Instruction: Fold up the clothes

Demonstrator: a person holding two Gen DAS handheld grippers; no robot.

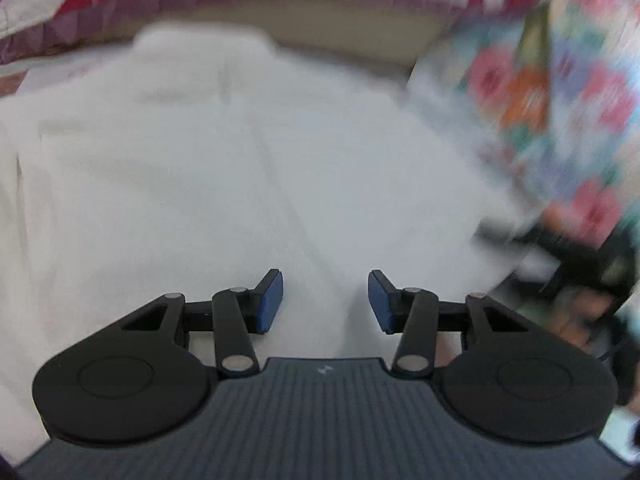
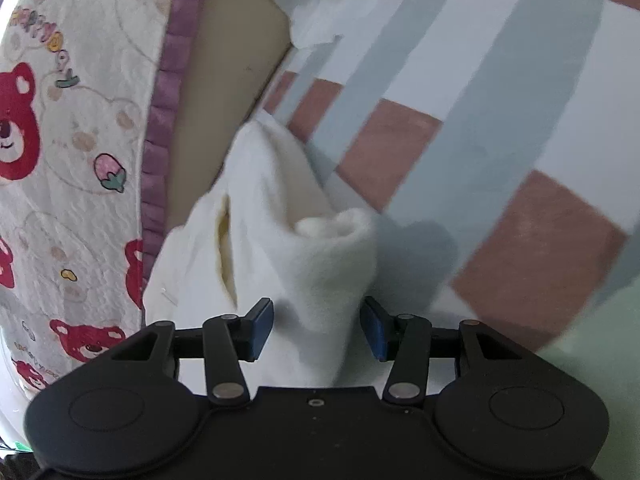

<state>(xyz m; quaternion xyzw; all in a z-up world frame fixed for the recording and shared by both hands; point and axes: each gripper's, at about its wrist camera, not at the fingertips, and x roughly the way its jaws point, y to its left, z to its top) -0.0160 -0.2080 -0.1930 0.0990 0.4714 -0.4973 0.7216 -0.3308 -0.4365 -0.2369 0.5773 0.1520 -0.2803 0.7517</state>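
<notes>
A white fleece garment [image 1: 224, 168] lies spread out and fills most of the blurred left wrist view. My left gripper [image 1: 326, 300] hovers over its near part. Its blue pads [image 1: 272, 300] stand apart with nothing gripped between them. In the right wrist view a thick bunched fold of the same white garment [image 2: 320, 264] runs between the jaws of my right gripper [image 2: 316, 328]. That fold fills the gap from pad to pad and is raised off the bed, casting a shadow to its right. The right gripper [image 1: 576, 264] also shows as a dark blur at the garment's right edge.
A checked sheet [image 2: 480, 120] of grey, white and brown squares covers the bed. A bear-printed blanket [image 2: 72, 140] with a purple frill lies to the left, and a beige panel [image 2: 224, 60] stands behind the garment. A person's floral sleeve [image 1: 560, 100] fills the right side.
</notes>
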